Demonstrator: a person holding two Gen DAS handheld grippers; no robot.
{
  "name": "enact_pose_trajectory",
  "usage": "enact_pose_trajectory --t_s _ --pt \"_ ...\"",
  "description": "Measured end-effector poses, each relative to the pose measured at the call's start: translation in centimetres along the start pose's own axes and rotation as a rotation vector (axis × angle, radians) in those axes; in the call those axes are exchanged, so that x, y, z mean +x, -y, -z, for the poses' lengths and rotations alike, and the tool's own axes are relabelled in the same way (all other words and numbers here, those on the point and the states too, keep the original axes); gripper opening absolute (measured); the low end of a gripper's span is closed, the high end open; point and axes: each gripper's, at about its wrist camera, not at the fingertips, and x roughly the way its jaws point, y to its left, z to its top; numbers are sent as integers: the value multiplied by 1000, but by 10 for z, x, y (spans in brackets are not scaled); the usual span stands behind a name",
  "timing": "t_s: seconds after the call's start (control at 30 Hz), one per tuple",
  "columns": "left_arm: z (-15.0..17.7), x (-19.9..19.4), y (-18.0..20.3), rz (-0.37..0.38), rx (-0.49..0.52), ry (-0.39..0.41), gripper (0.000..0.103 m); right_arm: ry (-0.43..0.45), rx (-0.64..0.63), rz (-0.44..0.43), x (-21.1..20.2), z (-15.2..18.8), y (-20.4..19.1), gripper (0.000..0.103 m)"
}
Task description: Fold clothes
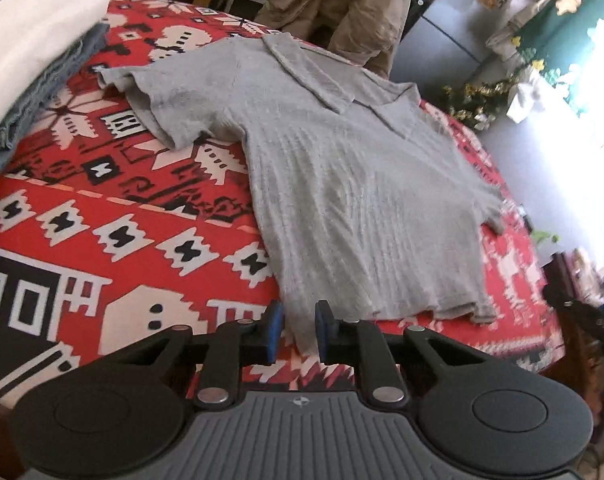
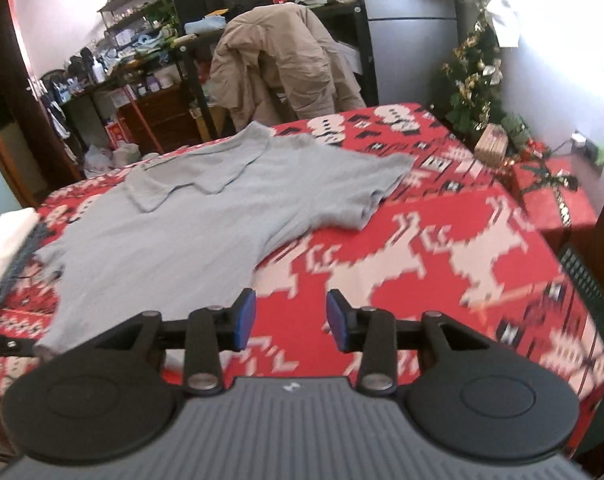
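Folding now: we are starting the grey shirt [image 1: 341, 184], lying flat, unfolded.
Grippers: left gripper [image 1: 298, 332] straddling the hem, not clamped; right gripper [image 2: 290, 316] hanging apart, empty.
Finished: we are seeing a folded stack [image 1: 30, 52] alongside.

Both the left gripper [image 1: 298, 330] and the right gripper [image 2: 290, 320] are showing black linkage arms with silver rivets, blue-padded fingers [image 2: 246, 318], round black discs, and a ribbed grey body bearing a small emblem.

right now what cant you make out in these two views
- Left wrist view: whether the left tool pinches the grey shirt; the hem corner lies between its pads, contact unclear.
- Left wrist view: the white folded stack is cut by the left edge.
- Right wrist view: the tablecloth pattern is blurred.
- Right wrist view: shelf items too small.
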Motion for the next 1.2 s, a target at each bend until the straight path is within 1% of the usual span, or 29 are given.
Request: enact_pose_trajectory --t_s 0.07,0.17,0.27,0.33,0.37,0.43,0.5,0.53,0.57,0.6,0.67,0.8,0.87,1.03,1.1,1.2 --pt "4 4 1 -4 -3 -11 16 8 26 -9 -7 7 0 43" --pt "6 6 0 12 -18 1 16 9 60 -30 -13 14 0 43" --pt "6 9 4 20 -9 -7 16 4 76 -39 -15 19 0 43" --pt "7 11 15 -16 44 -6 17 -3 80 -43 -15 20 1 43" --pt "8 13 21 -36 74 -5 20 -6 82 -45 -15 21 1 43" --pt "12 15 33 -97 152 2 19 -10 70 -38 -13 21 0 43" --pt "19 17 46 -162 237 18 15 -15 53 -31 -11 22 -2 44" --pt "22 17 51 -190 275 27 15 -19 51 -32 -9 23 -3 44" --pt "23 17 53 -202 296 34 7 -24 52 -36 -8 23 -3 45" --pt "24 14 53 -201 300 41 3 -27 46 -35 -6 24 -4 45" --pt "20 4 47 -213 280 75 3 -35 33 -34 -4 26 -7 45" --pt "5 -30 33 -293 259 215 3 -38 -50 -34 -5 29 -19 45" --pt "-6 -43 20 -332 240 260 3 -44 -84 -30 -4 30 -24 45" --pt "-28 -49 -10 -388 170 294 3 -77 -59 -56 10 31 -28 45" --pt "-36 -47 -19 -397 149 296 3 -84 -59 -53 16 32 -32 45" --pt "-44 -38 -23 -416 152 298 3 -102 -44 -43 28 33 -35 45"
